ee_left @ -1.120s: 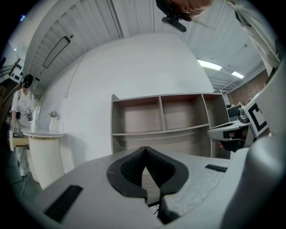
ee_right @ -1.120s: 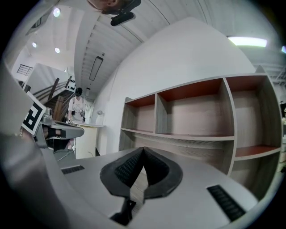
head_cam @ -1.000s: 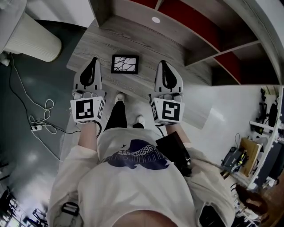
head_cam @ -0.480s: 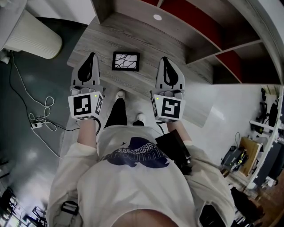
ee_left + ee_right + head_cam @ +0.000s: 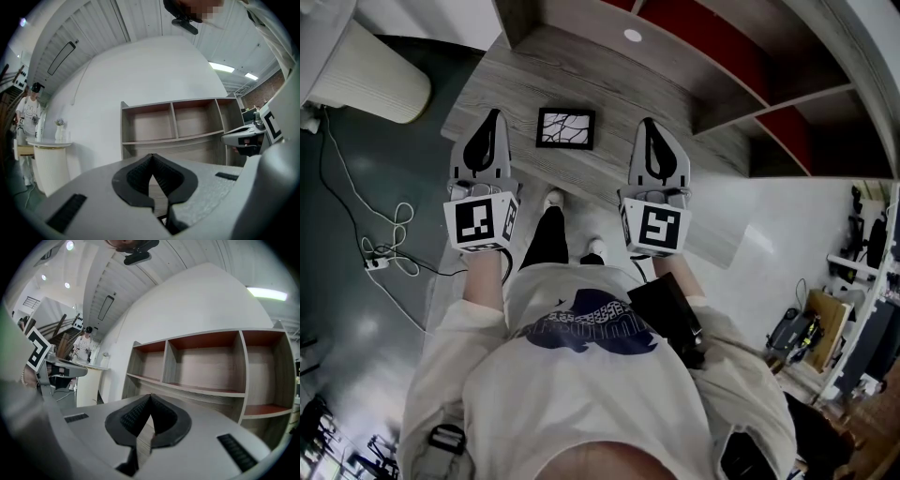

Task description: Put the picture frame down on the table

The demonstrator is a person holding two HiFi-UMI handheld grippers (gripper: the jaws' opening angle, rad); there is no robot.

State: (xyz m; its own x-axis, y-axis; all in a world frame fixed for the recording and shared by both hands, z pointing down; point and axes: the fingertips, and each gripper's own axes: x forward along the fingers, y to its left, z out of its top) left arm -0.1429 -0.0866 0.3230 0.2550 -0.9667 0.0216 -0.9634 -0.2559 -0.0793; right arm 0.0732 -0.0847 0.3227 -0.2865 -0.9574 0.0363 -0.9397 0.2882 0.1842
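A small black picture frame (image 5: 566, 128) with a white branching pattern lies flat on the grey wooden table (image 5: 609, 89), between my two grippers and a little beyond their tips. My left gripper (image 5: 493, 116) hovers at the frame's left, shut and empty. On the frame's right, my right gripper (image 5: 649, 125) is also shut with nothing in it. Neither touches the frame. In the left gripper view the jaws (image 5: 152, 157) meet at their tips; in the right gripper view the jaws (image 5: 150, 397) meet too. The frame does not show in either gripper view.
A shelf unit with red-backed compartments (image 5: 722, 56) stands along the table's far side. A white round stand (image 5: 366, 80) is at the left, and cables (image 5: 384, 248) trail on the dark floor. A person (image 5: 29, 117) stands far off at the left.
Both grippers shifted slightly in the picture between the earliest frame and half a second ago; since then nothing has visibly moved. The frame lies where it was.
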